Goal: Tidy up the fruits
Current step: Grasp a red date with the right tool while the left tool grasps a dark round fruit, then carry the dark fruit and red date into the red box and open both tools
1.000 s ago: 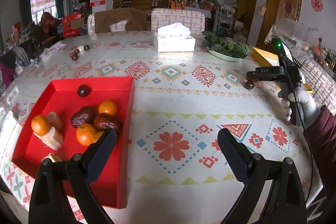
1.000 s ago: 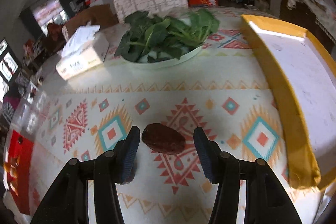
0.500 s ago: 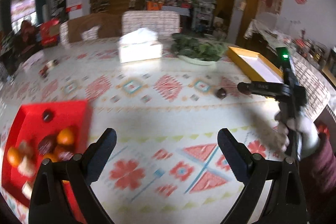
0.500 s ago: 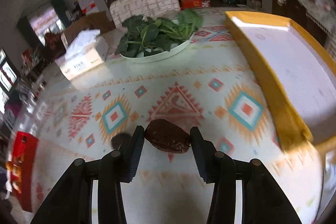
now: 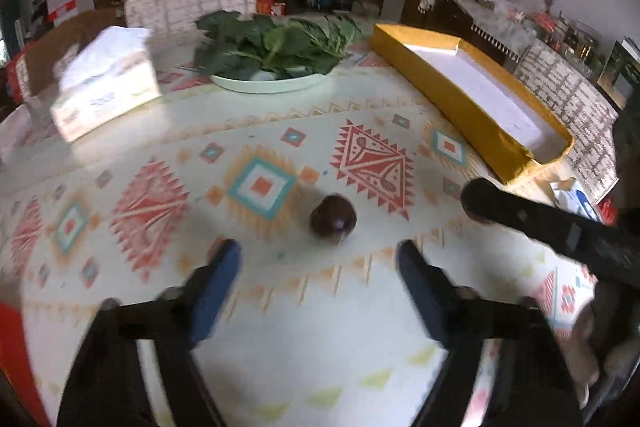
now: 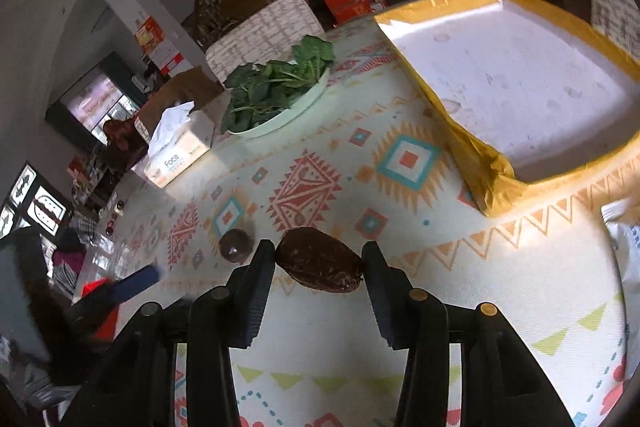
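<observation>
— Swung right since a second ago: left gripper [image 5: 318, 267] no longer over the red tray [image 5: 12, 355], now facing the yellow box [image 5: 472, 123] side of the table [image 5: 304, 339]. Only a red sliver of tray at far left edge.

— And the right one?

— Right gripper [image 6: 319, 261] clamped on the oblong dark date [image 6: 319, 259], pinched end to end between both fingers [image 6: 260, 267]. Raised clear of the cloth, by the look of the tilted view; half a second back, lower and level. Yellow box just ahead and to the right, white-lined.

— State of the left?

— Spread wide, holding nothing. Blurred with motion. Round dark fruit [image 5: 333, 217] lying on the patterned cloth just ahead of the tips, centred between them, touching neither.

— Same fruit in the other view?

— Yes: small round dark fruit [image 6: 235, 245] on the cloth just left of the right gripper's left finger, apart from the held date. Blue tip of the left gripper [image 6: 136, 281] low at left, blurred.

— Surroundings?

— Plate of greens [image 5: 268, 83] and tissue box [image 5: 104, 83] toward the far side. Right gripper's black finger [image 5: 480, 199] reaching in from the right of the left view, beside the yellow box's near corner.
</observation>
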Demonstrator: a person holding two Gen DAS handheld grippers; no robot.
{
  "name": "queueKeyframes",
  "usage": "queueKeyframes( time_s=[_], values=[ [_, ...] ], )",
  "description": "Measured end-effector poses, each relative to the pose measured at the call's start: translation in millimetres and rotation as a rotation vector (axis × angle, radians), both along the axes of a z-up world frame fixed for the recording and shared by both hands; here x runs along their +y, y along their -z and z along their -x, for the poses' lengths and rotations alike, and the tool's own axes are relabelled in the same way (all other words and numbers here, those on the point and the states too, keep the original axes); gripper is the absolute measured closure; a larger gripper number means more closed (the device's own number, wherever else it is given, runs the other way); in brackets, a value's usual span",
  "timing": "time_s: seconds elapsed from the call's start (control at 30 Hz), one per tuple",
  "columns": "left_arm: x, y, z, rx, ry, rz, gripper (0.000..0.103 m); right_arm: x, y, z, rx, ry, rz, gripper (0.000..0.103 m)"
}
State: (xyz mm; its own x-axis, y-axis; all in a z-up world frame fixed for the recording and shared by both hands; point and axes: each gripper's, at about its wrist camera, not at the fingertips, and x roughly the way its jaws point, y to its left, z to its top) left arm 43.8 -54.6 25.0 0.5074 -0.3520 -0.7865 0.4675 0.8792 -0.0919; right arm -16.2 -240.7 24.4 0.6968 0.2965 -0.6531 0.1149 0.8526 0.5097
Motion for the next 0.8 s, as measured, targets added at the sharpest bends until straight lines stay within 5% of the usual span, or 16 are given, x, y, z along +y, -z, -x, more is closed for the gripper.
queueKeyframes(
  time_s=[0.17,0.3,0.8],
  values=[
    [-20,13,-18,-0.002,0.023,-0.034,0.036,-2,0,-2,0.000,-0.001,-0.023,0.054],
    [-26,14,-18,-0.017,0.045,-0.052,0.078,-1,0,-3,0.001,-0.010,-0.028,0.054],
    [56,-18,34,-0.075,-0.077,0.055,0.078,5,5,-3,-0.008,-0.039,-0.053,0.054]
  ],
)
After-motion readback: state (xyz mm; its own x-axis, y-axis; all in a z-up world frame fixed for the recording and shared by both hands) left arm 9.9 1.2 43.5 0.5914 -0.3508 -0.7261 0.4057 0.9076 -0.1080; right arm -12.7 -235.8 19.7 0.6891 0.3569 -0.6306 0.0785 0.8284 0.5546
